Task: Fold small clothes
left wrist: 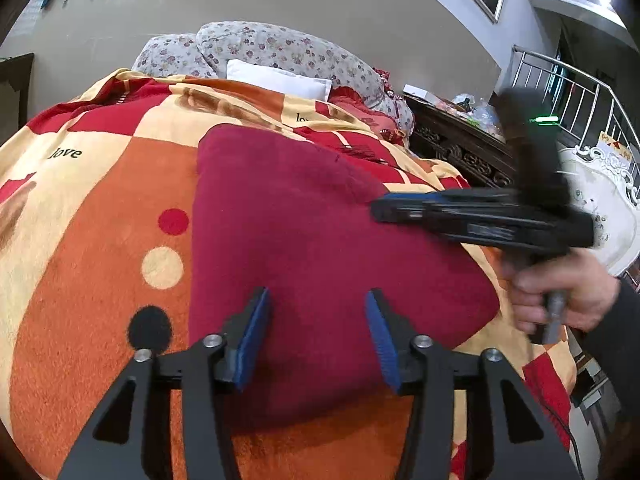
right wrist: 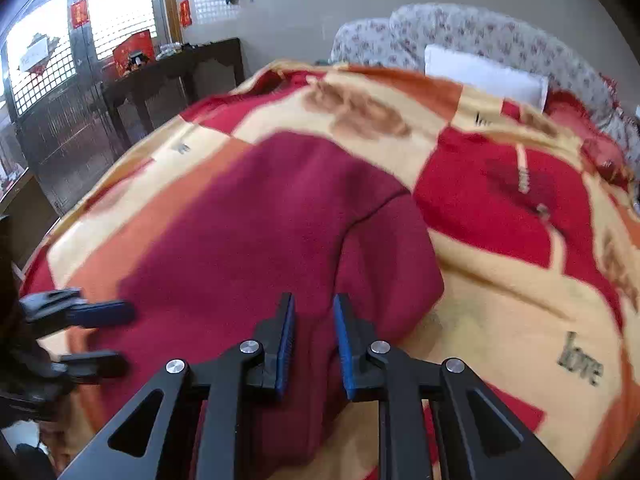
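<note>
We work on a dark red garment [left wrist: 320, 248] that lies on the patterned blanket [left wrist: 92, 216] of the bed, approx. in the middle, already doubled over w/ a seam line visible on its top in the right wrist view.

The left gripper [left wrist: 318, 336] hovers over the near edge of the garment; its jaws stand apart and nothing is between the pads, so it is released. The right gripper [right wrist: 314, 344] is over the near right part of the cloth. Its jaws are narrow but a gap shows between the blue pads, and we see no fabric pinched there, so we judge it as not grasping.

For the step in hand we think the next fold needs both grippers on one edge, each near a corner, w/ pads going low enough to take all layers and not only the top one. The fleece looks thick and soft, so a shallow pinch may slip. Lift both sides evenly, else the fold goes crooked.

Around: floral pillows [left wrist: 280, 48] and a white pillow [left wrist: 280, 78] at the head of the bed, well apart from the garment. A dark carved table [left wrist: 460, 148] w/ clutter stands beside the bed, and a metal railing [left wrist: 580, 92] behind. Nothing lies on the garment itself; the two grippers are near each other, so they could collide.
</note>
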`<state>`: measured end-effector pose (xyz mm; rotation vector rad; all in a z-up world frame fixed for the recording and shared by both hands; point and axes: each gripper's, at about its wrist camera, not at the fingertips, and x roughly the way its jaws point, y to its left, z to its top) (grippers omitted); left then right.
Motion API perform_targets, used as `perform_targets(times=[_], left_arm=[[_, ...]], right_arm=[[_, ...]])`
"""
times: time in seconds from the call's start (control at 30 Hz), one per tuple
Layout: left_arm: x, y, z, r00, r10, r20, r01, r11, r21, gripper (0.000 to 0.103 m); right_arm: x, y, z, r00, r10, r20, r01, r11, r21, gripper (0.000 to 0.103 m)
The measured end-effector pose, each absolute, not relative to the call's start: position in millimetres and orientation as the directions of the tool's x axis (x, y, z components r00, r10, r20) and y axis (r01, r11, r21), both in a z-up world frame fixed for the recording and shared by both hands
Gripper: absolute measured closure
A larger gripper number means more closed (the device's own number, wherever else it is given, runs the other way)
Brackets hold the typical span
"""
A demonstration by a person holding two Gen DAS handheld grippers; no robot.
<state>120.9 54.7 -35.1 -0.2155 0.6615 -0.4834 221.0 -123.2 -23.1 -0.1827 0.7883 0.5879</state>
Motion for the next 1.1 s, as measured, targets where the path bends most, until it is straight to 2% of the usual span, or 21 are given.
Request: perform_targets(times=[0.1,0.23,0.4,0.47,0.57,0.6,0.7,0.77,0.8,0.87,0.97,1.03,1.1], left_arm=[[121,53,-35,0.685,-0.490,-0.539,0.362,0.871,-0.331,0.051],[121,50,-34,0.672,-0.510,-0.537,0.382,0.860,-0.339,0.049],[120,44,-34,0.672,-0.491,-0.555,0.382,0.871,-0.309,0.043],[120,39,-33,0.668,-0.486,-0.564,0.388,0.874,-0.293,0.035],[117,24,-31,0.684,-0.429,-0.589,0.378,0.900,-0.216,0.029],[115,19,-30,0.696,-0.395,-0.600,0.366,0.914,-0.177,0.029],[115,7,-31,0.708,-0.311,-0.634,0.317,0.942,-0.108,0.028],[117,0,-32,0.709,-0.269,-0.652,0.294,0.953,-0.073,0.021],[117,-3,-33,0.712,-0.249,-0.657,0.283,0.957,-0.057,0.020],[117,-8,-33,0.716,-0.224,-0.661,0.278,0.960,-0.024,0.015],[118,-12,-35,0.719,-0.209,-0.663,0.281,0.960,0.002,0.011],[118,-10,-35,0.715,-0.221,-0.663,0.286,0.958,-0.011,0.009],[119,-9,-35,0.712,-0.229,-0.664,0.291,0.957,-0.019,0.006]], right_arm=[[169,-107,0,0.567,0.437,-0.698,-0.642,0.766,-0.042,0.082],[133,-93,-31,0.519,0.334,-0.787,-0.689,0.708,-0.154,0.080],[135,-116,-51,0.540,0.429,-0.724,-0.643,0.766,-0.025,0.080],[131,-120,-54,0.555,0.448,-0.701,-0.635,0.772,-0.010,0.079],[123,-123,-56,0.584,0.462,-0.667,-0.623,0.782,-0.004,0.079],[119,-121,-55,0.595,0.452,-0.664,-0.621,0.784,-0.023,0.076],[107,-116,-46,0.576,0.432,-0.694,-0.628,0.778,-0.037,0.048],[98,-118,-45,0.574,0.389,-0.720,-0.601,0.798,-0.048,0.033],[94,-119,-48,0.572,0.359,-0.738,-0.585,0.809,-0.060,0.020],[83,-123,-63,0.552,0.330,-0.766,-0.580,0.811,-0.069,0.020],[73,-129,-75,0.576,0.302,-0.760,-0.556,0.826,-0.094,0.020],[73,-131,-72,0.624,0.255,-0.739,-0.511,0.848,-0.139,0.014],[76,-133,-76,0.630,0.222,-0.744,-0.487,0.860,-0.155,0.013]])
